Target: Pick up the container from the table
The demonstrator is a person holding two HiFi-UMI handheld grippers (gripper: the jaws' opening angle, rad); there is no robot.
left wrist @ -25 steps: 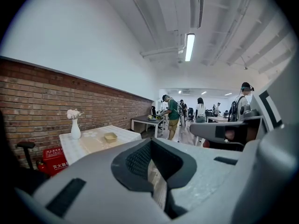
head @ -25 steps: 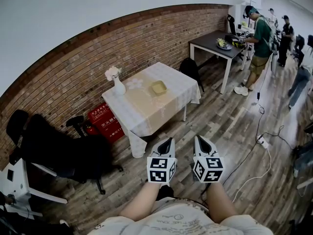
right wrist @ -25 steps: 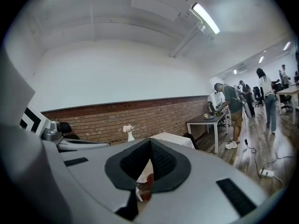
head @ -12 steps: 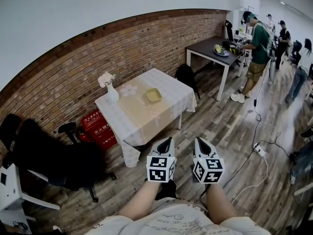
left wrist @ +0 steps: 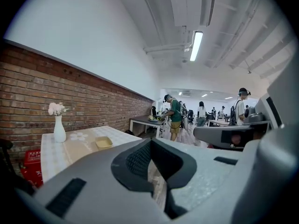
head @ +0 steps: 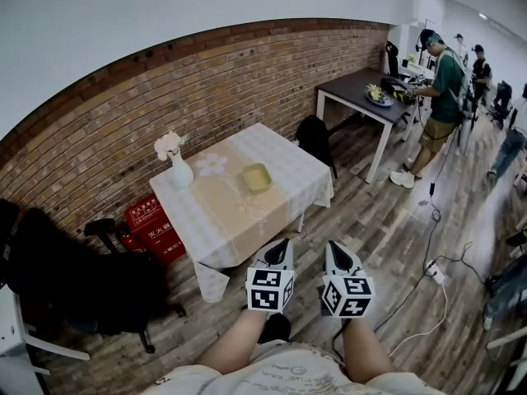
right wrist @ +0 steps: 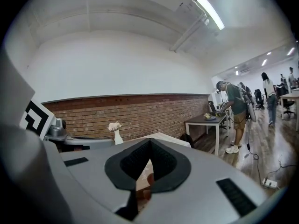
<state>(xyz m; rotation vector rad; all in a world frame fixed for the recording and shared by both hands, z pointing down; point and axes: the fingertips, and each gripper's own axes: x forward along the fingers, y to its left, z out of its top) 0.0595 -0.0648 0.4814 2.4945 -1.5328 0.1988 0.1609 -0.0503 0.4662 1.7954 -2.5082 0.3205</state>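
The container is a shallow yellow dish lying on a table with a white checked cloth, beside a white vase of flowers. In the left gripper view the container and vase lie ahead and to the left. My left gripper and right gripper are held side by side over the wooden floor, short of the table's near edge. Both point toward the table. The left gripper is shut and empty, and the right gripper also has its jaws together with nothing in them.
A brick wall runs behind the table. Red boxes and a black office chair stand to its left. A black bag, a dark table and a person are at the right. A cable and power strip lie on the floor.
Both grippers and the camera have moved forward toward the clothed table, which now looks larger and closer. The jaws have stayed together.
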